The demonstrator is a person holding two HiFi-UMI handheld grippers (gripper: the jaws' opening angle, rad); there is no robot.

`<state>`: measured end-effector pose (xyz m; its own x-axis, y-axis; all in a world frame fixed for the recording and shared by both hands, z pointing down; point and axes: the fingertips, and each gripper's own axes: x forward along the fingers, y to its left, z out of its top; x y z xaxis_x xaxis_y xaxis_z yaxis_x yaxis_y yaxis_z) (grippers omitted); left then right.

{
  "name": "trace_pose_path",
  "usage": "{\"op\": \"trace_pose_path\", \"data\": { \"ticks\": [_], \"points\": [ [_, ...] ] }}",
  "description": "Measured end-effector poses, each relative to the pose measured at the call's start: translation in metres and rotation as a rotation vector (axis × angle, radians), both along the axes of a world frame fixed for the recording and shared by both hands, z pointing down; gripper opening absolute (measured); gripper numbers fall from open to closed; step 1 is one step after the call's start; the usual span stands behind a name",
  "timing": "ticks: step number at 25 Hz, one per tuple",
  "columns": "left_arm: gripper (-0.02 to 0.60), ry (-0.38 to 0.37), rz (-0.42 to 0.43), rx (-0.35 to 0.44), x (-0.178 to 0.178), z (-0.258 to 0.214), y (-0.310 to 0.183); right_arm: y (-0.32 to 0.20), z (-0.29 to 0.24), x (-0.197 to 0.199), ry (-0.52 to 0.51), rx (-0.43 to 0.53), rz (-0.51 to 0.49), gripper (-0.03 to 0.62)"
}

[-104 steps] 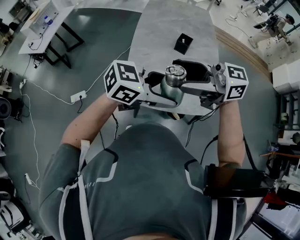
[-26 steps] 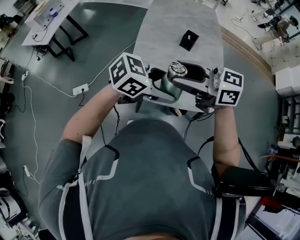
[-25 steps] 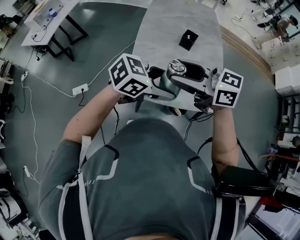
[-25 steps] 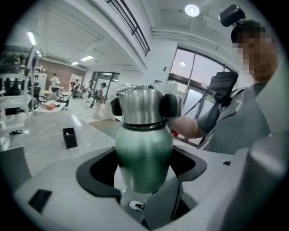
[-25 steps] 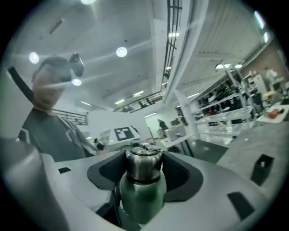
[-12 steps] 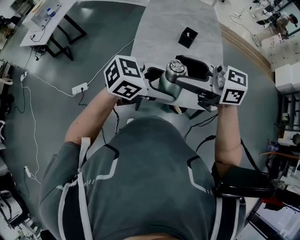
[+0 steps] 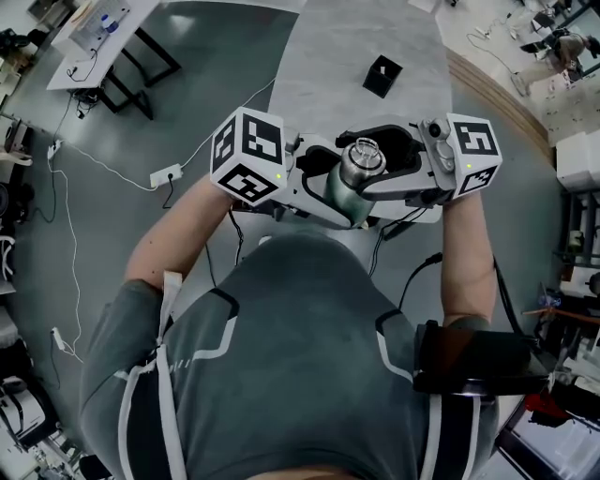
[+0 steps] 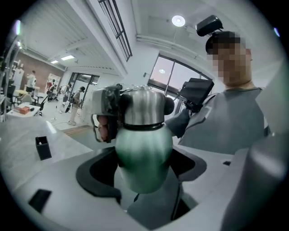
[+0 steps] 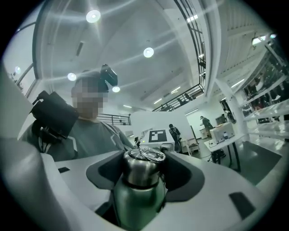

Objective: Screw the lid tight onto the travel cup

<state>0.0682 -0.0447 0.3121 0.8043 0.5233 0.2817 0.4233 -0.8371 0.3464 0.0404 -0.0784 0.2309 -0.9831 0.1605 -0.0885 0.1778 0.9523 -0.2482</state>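
Observation:
The travel cup (image 7: 343,190) has a green body and a steel lid (image 7: 362,152). It is held up over the table's near edge, close to my chest. My left gripper (image 7: 339,186) is shut on the green body (image 8: 143,158), whose sides fill its dark pads. My right gripper (image 7: 367,161) comes in from the right at lid height. The lid (image 9: 142,164) stands between its pads, and its jaws have just been closing. I see dark space on both sides and no pad pressing. The marker cube (image 9: 158,135) behind the lid belongs to the left gripper.
A small black box (image 7: 382,75) stands farther out on the grey table (image 7: 356,37). A power strip (image 7: 164,175) and cables lie on the floor at left, beyond them another table (image 7: 103,28). People stand far off in both gripper views.
Both grippers have come up with the cup, which sits a little further right and looks larger. The right gripper's cube has shifted up the picture and turned.

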Motion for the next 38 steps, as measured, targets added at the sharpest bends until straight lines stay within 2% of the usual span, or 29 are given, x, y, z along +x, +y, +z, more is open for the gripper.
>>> {"op": "trace_pose_path", "data": {
  "ticks": [2, 4, 6, 9, 11, 14, 16, 19, 24, 28, 30, 32, 33, 34, 36, 38],
  "points": [
    [0.367, -0.006, -0.031, -0.009, 0.001, 0.002, -0.005, -0.006, 0.002, 0.003, -0.025, -0.032, 0.052, 0.288],
    [0.367, -0.022, -0.086, -0.007, 0.004, 0.008, -0.014, -0.016, 0.007, 0.006, -0.018, -0.053, 0.151, 0.287],
    [0.365, -0.065, -0.163, 0.021, 0.007, 0.021, -0.028, -0.031, 0.020, 0.009, 0.046, -0.057, 0.297, 0.285],
    [0.365, -0.172, -0.281, 0.095, 0.009, 0.048, -0.052, -0.054, 0.047, 0.014, 0.216, -0.029, 0.559, 0.285],
    [0.367, -0.222, -0.310, 0.132, 0.009, 0.060, -0.059, -0.060, 0.059, 0.015, 0.285, -0.025, 0.681, 0.285],
    [0.367, -0.194, -0.293, 0.086, 0.012, 0.058, -0.057, -0.062, 0.058, 0.018, 0.260, -0.071, 0.746, 0.286],
    [0.365, -0.146, -0.248, 0.035, 0.011, 0.051, -0.050, -0.057, 0.052, 0.019, 0.227, -0.064, 0.710, 0.288],
    [0.367, -0.096, -0.149, -0.015, 0.007, 0.036, -0.031, -0.042, 0.036, 0.020, 0.154, -0.003, 0.574, 0.328],
    [0.367, 0.022, 0.021, -0.092, -0.003, -0.009, 0.000, -0.012, 0.007, 0.025, -0.064, -0.065, 0.209, 0.339],
    [0.367, 0.041, 0.098, -0.086, -0.007, -0.024, 0.014, 0.009, -0.012, 0.015, -0.150, -0.045, -0.013, 0.337],
    [0.367, 0.033, 0.110, -0.084, -0.007, -0.023, 0.017, 0.016, -0.019, 0.009, -0.169, -0.038, -0.083, 0.336],
    [0.367, 0.022, 0.111, -0.083, -0.007, -0.020, 0.019, 0.017, -0.020, 0.003, -0.163, -0.039, -0.106, 0.333],
    [0.367, 0.016, 0.105, -0.078, -0.006, -0.017, 0.018, 0.016, -0.019, 0.002, -0.160, -0.045, -0.102, 0.285],
    [0.367, 0.007, 0.090, -0.068, -0.005, -0.014, 0.017, 0.013, -0.017, 0.001, -0.156, -0.056, -0.087, 0.279],
    [0.367, -0.022, 0.037, -0.045, 0.001, -0.005, 0.011, 0.005, -0.010, 0.004, -0.135, -0.082, -0.014, 0.279],
    [0.367, -0.066, -0.033, -0.020, 0.009, 0.008, 0.002, -0.004, 0.002, 0.011, -0.080, -0.087, 0.103, 0.279]
  ]
}}
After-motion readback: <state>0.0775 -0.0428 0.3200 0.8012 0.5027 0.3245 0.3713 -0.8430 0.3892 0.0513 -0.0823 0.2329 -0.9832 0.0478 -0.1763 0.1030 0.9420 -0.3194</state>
